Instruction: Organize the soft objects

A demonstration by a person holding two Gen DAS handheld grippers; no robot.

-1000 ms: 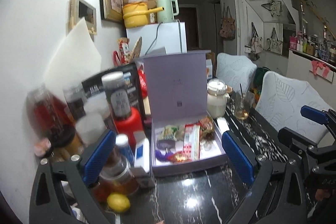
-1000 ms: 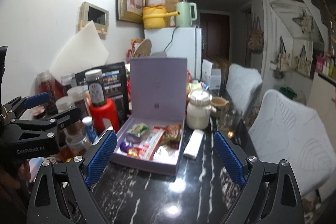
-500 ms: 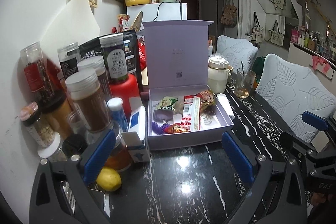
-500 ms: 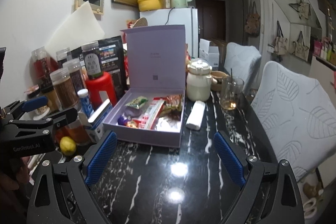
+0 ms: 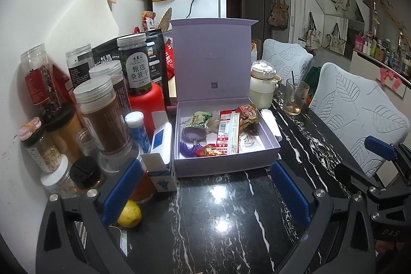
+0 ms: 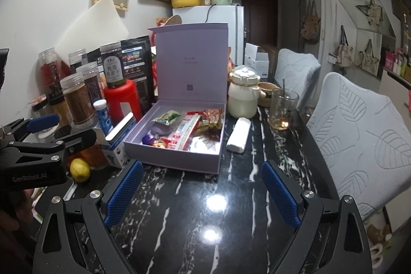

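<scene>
Soft snack packets (image 5: 228, 130) lie in the open lilac box (image 5: 226, 166) – jars (image 5: 102, 117) crowd its left edge, bare black marble (image 6: 205, 222) fronts it – just beyond both spread, empty grippers, left gripper (image 5: 205, 194) and right gripper (image 6: 203, 197).

Part of the round yellow lemon (image 5: 129, 214) is hidden behind a blue pad of the left gripper (image 5: 205, 193). The short orange glass jar (image 5: 142, 186) is partly covered by the same pad and by the small white and blue cardboard carton (image 5: 161, 154). In the open pale purple cardboard box (image 6: 177, 161), the soft purple pouch (image 6: 161, 129) is half tucked under the shiny snack packets (image 6: 188, 130). The tiny print on the box lid cannot be read. The right gripper (image 5: 380, 148) is cut off by the picture's edge in the left view.
</scene>
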